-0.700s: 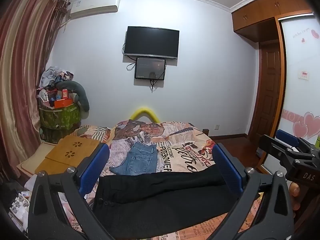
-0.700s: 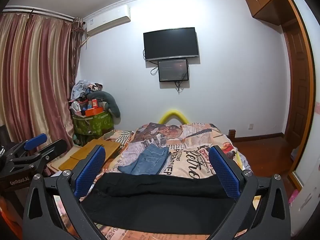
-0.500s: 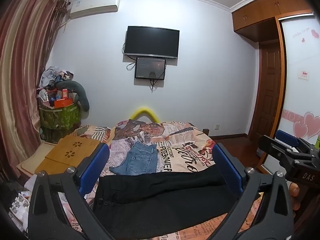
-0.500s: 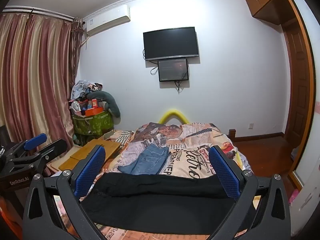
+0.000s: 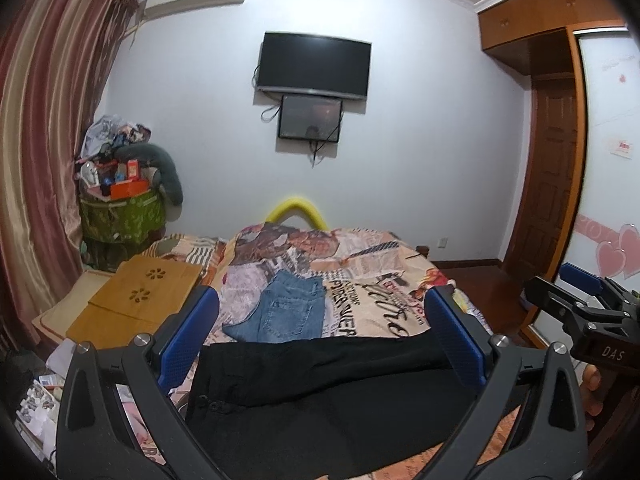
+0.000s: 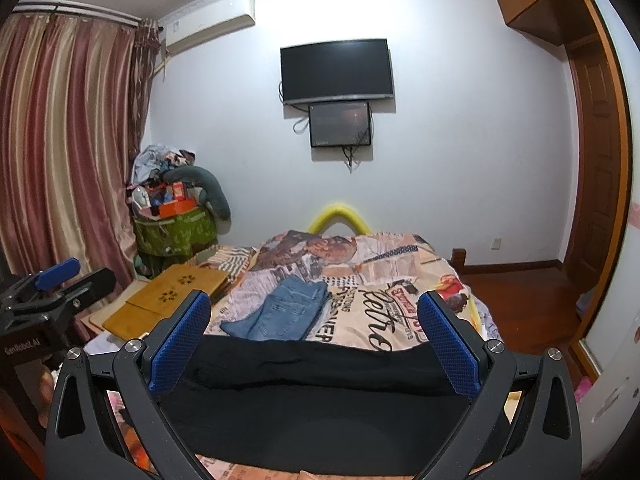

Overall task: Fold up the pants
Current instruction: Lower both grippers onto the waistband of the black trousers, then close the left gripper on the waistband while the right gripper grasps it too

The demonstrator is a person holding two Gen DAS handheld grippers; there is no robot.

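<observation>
Both grippers, the left gripper and the right gripper, hang wide open above the black pants, holding nothing. The pants lie flat on the near bed, so folding looks not yet begun; next, each should grab an edge. Farther back lie blue jeans.

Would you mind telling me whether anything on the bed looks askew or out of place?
Nothing looks damaged or spilled. The black pants lie across the bed, loosely doubled with uneven edges, and the folded jeans beyond them sit slightly crooked.
</observation>
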